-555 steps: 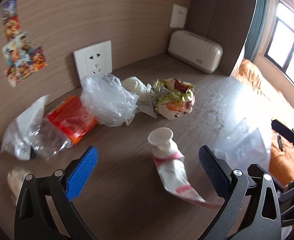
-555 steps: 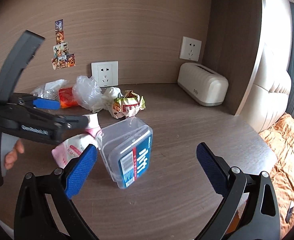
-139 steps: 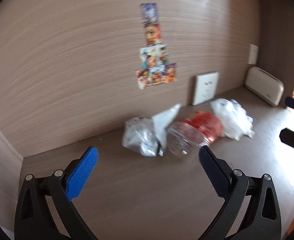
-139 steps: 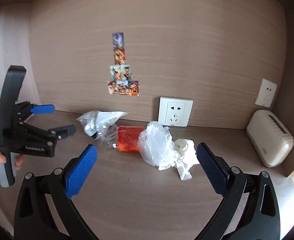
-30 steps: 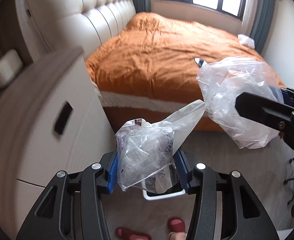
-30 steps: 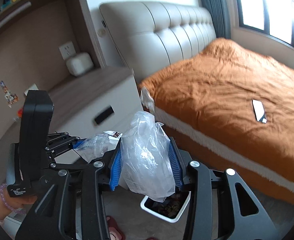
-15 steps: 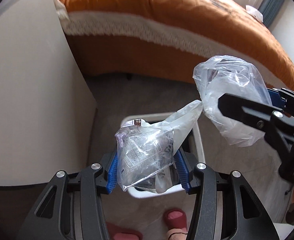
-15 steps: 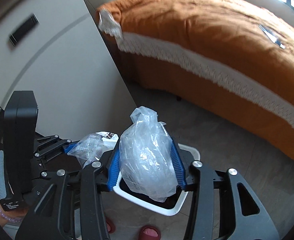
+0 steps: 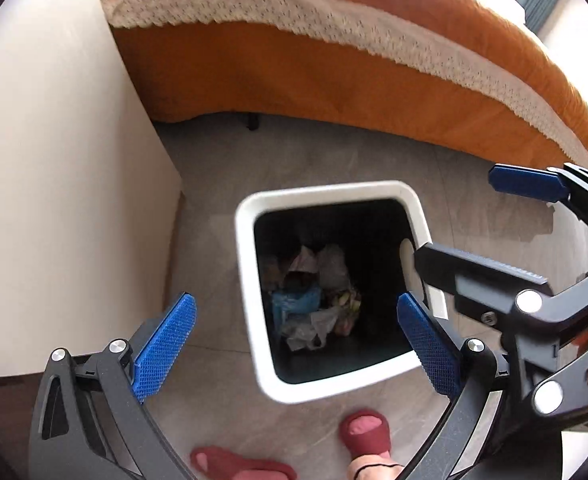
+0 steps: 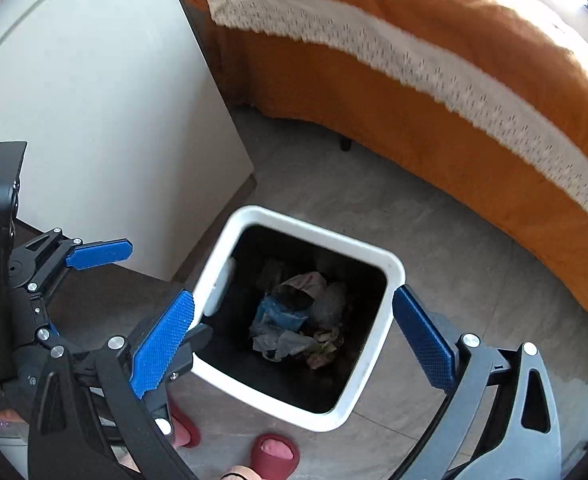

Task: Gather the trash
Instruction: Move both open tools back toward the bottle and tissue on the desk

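release step looks done: left gripper (image 9: 294, 346) and right gripper (image 10: 289, 342) both hang spread wide and empty above the white square plastic bin with black liner (image 10: 394, 268). crumpled wrappers and clear bags (image 10: 294, 320) lie at the bin's bottom. next move likely calls for fetching more trash elsewhere.

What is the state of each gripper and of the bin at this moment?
left gripper: jaws open, holding nothing, above the bin.
right gripper: jaws open, holding nothing, above the bin.
bin: upright on the floor, no lid, partly filled with crumpled trash.
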Available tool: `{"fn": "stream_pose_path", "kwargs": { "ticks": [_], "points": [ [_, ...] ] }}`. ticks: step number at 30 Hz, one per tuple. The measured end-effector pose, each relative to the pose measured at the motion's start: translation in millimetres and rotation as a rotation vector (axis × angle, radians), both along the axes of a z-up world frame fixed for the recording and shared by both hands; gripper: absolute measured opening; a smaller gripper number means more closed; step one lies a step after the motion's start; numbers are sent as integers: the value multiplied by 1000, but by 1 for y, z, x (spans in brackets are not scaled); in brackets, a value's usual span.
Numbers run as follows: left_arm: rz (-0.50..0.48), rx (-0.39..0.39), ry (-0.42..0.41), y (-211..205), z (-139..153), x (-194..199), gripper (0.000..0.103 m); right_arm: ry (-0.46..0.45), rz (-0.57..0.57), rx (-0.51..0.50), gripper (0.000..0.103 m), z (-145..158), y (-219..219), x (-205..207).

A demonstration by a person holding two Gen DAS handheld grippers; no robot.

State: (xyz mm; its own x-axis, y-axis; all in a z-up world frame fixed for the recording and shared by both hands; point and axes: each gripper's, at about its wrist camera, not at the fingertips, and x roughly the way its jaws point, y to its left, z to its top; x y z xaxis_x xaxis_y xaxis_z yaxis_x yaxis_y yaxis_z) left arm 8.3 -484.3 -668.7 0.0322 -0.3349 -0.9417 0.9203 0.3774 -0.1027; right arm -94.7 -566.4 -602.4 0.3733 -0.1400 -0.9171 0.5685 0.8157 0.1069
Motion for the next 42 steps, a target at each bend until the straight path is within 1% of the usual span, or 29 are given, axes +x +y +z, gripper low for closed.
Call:
{"fn": "stream_pose_path", "kwargs": {
  "ticks": [3, 5, 7, 10, 13, 14, 16, 17, 19, 21, 22, 24, 25, 26, 27, 28, 29, 31, 33, 36, 37, 39, 42],
  "points": [
    [15, -25, -8, 4, 33, 6, 99, -23, 12, -19, 99, 36, 2, 7],
    [29, -55, -19, 6, 63, 12, 99, -52, 27, -44, 99, 70, 5, 12],
    [40, -83, -26, 9, 90, 16, 99, -77, 33, -76, 99, 98, 8, 16],
    [58, -126, -48, 13, 136, 22, 99, -142, 43, -118, 99, 154, 15, 22],
    [83, -180, -84, 23, 191, 26, 99, -191, 51, -164, 99, 202, 25, 26],
    [90, -192, -85, 25, 201, 26, 99, -202, 53, -177, 99, 214, 28, 26],
    [118, -227, -92, 33, 230, 28, 99, -234, 75, -203, 99, 244, 37, 27],
    [133, -250, -95, 37, 246, 30, 99, -246, 80, -217, 99, 255, 40, 27],
    [155, -266, -108, 45, 271, 30, 99, -276, 100, -230, 99, 281, 49, 28],
    [184, -289, -143, 60, 305, 31, 99, -313, 121, -249, 99, 307, 59, 30],
    [194, -298, -152, 63, 316, 32, 99, -332, 132, -255, 99, 321, 63, 31],
    [223, -325, -179, 80, 348, 35, 99, -380, 174, -272, 99, 352, 75, 38],
    [237, -333, -192, 86, 359, 35, 99, -409, 198, -290, 99, 370, 83, 43],
    [254, -348, -204, 98, 376, 39, 99, -425, 216, -297, 99, 380, 89, 48],
    [264, -352, -216, 105, 387, 43, 99, -444, 243, -304, 99, 393, 95, 56],
    [275, -352, -234, 112, 398, 46, 99, -464, 266, -312, 99, 404, 101, 63],
    [295, -351, -274, 125, 413, 50, 99, -495, 296, -319, 99, 419, 110, 72],
    [337, -353, -333, 151, 436, 62, 99, -547, 371, -294, 99, 439, 128, 92],
    [384, -355, -366, 176, 452, 75, 99, -585, 447, -302, 99, 453, 151, 111],
    [477, -344, -431, 226, 473, 101, 99, -619, 578, -287, 99, 466, 188, 148],
    [519, -331, -447, 249, 480, 114, 99, -631, 609, -282, 99, 469, 198, 157],
    [585, -321, -464, 285, 488, 135, 99, -663, 709, -244, 99, 473, 226, 186],
    [678, -295, -488, 343, 493, 172, 99, -663, 822, -224, 99, 469, 266, 220]
  ]
}}
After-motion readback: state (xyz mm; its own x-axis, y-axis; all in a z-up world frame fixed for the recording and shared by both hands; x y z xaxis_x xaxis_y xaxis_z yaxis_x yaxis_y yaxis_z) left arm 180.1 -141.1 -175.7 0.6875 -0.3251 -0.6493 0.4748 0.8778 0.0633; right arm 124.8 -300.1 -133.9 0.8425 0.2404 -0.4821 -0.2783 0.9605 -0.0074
